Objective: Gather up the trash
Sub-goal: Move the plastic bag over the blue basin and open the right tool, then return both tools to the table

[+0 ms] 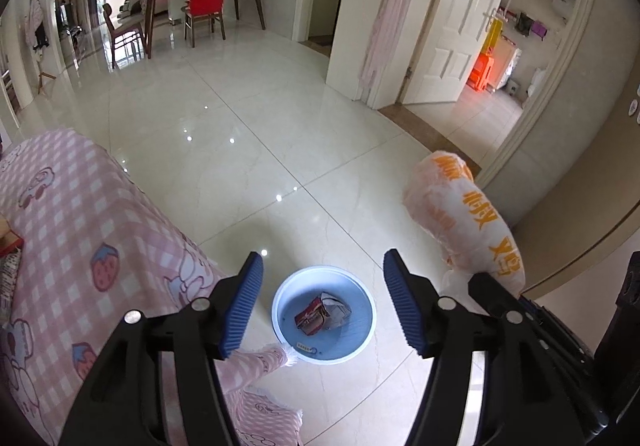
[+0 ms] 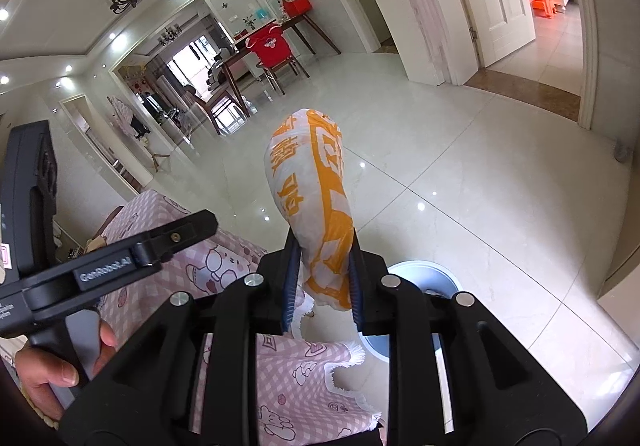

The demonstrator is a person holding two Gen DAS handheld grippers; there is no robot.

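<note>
A round blue bin [image 1: 362,330] stands on the floor beside the table, with a crumpled red-and-white wrapper [image 1: 320,314] lying inside it. My left gripper [image 1: 323,300] hangs above the bin, open, with nothing between its blue pads. An orange-and-white plastic bag [image 1: 464,217] is clamped in my right gripper [image 2: 323,278], shut on its lower end; the bag [image 2: 310,181] sticks out forward and upward. Part of the bin's rim [image 2: 424,272] shows just beyond the right gripper's fingers.
A table under a pink checked cloth [image 1: 80,230] fills the left side, its fringe hanging near the bin. A hand [image 2: 60,362] holds the left gripper's handle. Glossy tile floor [image 1: 240,149] stretches ahead toward a dining table, chairs and an open white door [image 1: 448,17].
</note>
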